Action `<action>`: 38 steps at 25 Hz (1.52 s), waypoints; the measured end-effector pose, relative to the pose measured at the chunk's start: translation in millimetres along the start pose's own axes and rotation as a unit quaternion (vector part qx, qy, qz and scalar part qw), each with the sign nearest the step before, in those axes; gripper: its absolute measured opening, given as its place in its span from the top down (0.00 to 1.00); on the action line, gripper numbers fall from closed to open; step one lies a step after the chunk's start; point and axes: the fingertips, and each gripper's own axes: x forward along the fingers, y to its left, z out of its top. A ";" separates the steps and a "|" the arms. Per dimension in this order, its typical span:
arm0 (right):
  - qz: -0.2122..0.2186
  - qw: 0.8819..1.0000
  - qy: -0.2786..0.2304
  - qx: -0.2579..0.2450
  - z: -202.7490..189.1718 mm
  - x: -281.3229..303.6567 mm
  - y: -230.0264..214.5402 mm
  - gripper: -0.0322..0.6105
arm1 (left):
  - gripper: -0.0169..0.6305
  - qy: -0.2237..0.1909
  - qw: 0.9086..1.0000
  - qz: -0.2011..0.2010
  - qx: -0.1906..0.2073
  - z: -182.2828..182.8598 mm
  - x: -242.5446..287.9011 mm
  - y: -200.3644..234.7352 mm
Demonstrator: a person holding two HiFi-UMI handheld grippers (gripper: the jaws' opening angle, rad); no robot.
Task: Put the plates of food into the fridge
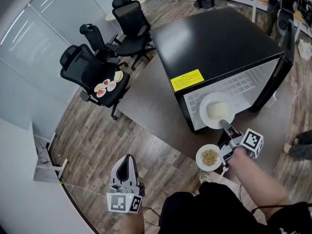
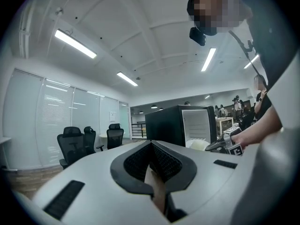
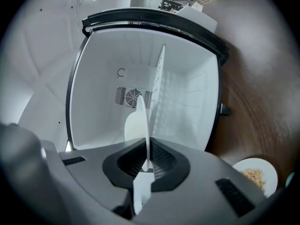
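Wood-look plank flooring (image 1: 97, 135) runs across an office w/ frosted glass panels (image 1: 34, 33) along one side. A flat, smooth grey-brown surface (image 1: 146, 106) lies on it and carries the fridge (image 1: 214, 38) (image 2: 164, 123) (image 3: 187, 97). The fridge is a boxy black cabinet w/ a matte top, square corners and a white moulded interior, standing open toward the person. Open planks stretch left of the fridge and in front of it.

Black mesh-back office chairs (image 1: 87, 67) (image 2: 72, 146) cluster left of the fridge, beyond the grey-brown surface's edge. One seat holds several small plates of food (image 1: 107, 86).

R gripper (image 1: 225, 125) (image 3: 149, 161) is right at the fridge mouth, jaws clamped on the rim of a thin round white plate (image 1: 214, 111) (image 3: 146, 121). The plate carries a pale, creamy food (image 1: 218, 110) and hangs just in front of the opening. The R gripper view shows it edge-on, w/ the white cavity wide around it and a round fan grille (image 3: 133, 97) on the back wall.

L gripper (image 1: 128, 157) (image 2: 152, 146) is well left of the fridge over bare planks, jaws together.

A second, smaller white plate (image 1: 209, 157) (image 3: 255, 175) lies low in front of the fridge, just below the R gripper, w/ a heap of tan grainy food. It's at the grey-brown surface's edge, can't tell if on or off it.

A yellow rectangular label (image 1: 186, 80) sits at the fridge top's front corner.
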 end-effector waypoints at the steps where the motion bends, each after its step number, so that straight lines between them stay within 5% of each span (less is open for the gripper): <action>1: -0.003 1.000 0.003 0.001 -0.2 3.0 1.0 0.92 | 0.97 0.001 1.000 0.000 -0.001 -0.7 1.9 0.6; 38: -0.056 0.998 -0.010 0.022 10.9 93.4 10.1 0.92 | 0.97 0.012 0.999 -0.037 -0.023 -33.7 83.2 47.5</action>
